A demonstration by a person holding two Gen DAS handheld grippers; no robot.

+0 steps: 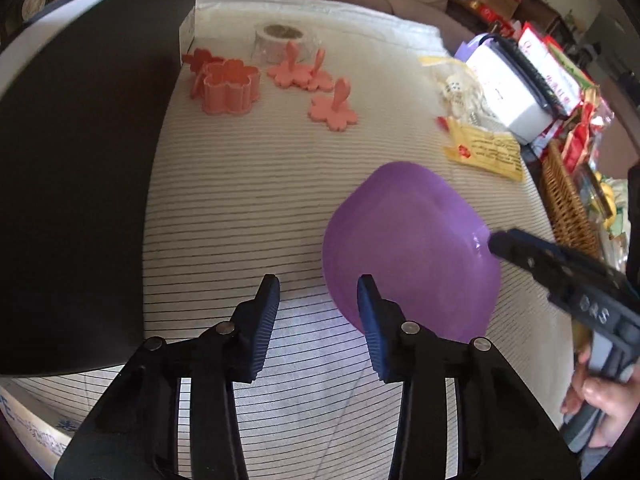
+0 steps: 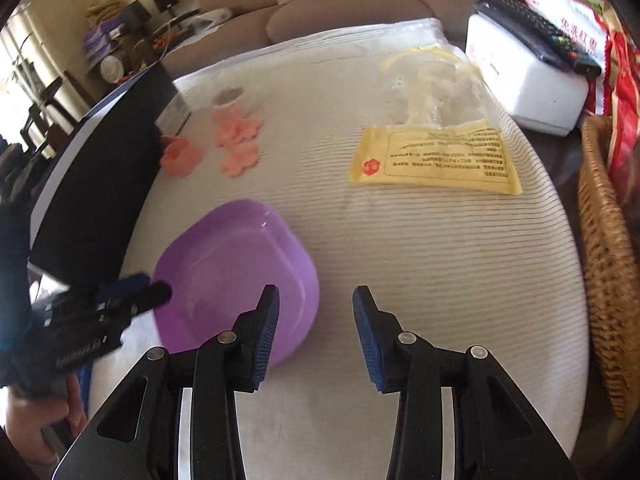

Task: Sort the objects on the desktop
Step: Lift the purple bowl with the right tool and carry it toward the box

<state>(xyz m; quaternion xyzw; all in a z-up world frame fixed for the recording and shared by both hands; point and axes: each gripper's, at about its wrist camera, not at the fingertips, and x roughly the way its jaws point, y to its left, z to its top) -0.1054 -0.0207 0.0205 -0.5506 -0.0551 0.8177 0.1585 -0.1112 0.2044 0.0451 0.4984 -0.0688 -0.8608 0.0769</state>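
A purple plastic bowl (image 1: pixel 412 256) sits on the striped tablecloth (image 1: pixel 240 200); it also shows in the right wrist view (image 2: pixel 236 272). My left gripper (image 1: pixel 318 292) is open and empty, just left of the bowl. My right gripper (image 2: pixel 314 304) is open and empty, just right of the bowl. Several pink flower-shaped pieces (image 1: pixel 336 110) and a pink flower cup (image 1: pixel 230 88) lie at the far left of the cloth. A yellow packet (image 2: pixel 434 160) with a clear bag lies to the right.
A black box (image 1: pixel 80 180) stands along the left edge. A tape roll (image 1: pixel 282 42) sits behind the pink pieces. A white box (image 2: pixel 524 80) with a remote on it and a wicker basket (image 2: pixel 608 280) border the right side.
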